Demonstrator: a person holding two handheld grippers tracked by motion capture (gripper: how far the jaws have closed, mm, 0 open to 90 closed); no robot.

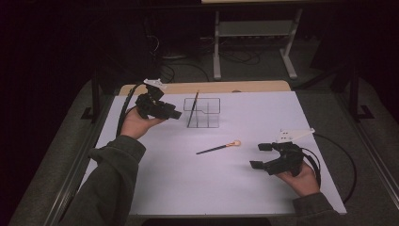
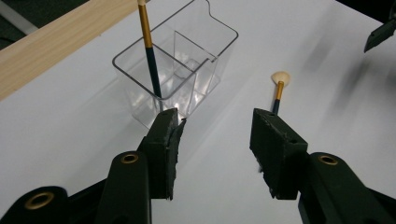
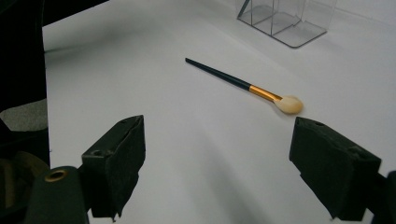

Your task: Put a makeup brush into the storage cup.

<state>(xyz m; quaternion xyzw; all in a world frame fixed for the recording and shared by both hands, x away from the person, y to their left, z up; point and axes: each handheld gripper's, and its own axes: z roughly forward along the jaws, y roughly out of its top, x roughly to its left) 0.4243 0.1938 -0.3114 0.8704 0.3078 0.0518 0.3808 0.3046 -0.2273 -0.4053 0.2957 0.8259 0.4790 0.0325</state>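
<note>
white table [image 1: 263,188]: bears all items. clear organiser [image 1: 202,112]: far centre, one brush [image 1: 193,108] standing tilted in a compartment. left gripper [image 1: 178,114]: just beside the organiser, jaws parted, nothing between them. right gripper [image 1: 259,156]: near edge, jaws wide apart, holding nothing. loose brush [image 1: 219,148]: flat on the table between organiser and right gripper, pale tip rightward.

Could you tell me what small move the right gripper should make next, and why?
Probably ease the right gripper forward toward the brush on the table and line its jaws across the handle. One brush already stands in the clear organizer, the other lies flat on the white table, and the right jaws stand open and empty just short of it.
</note>
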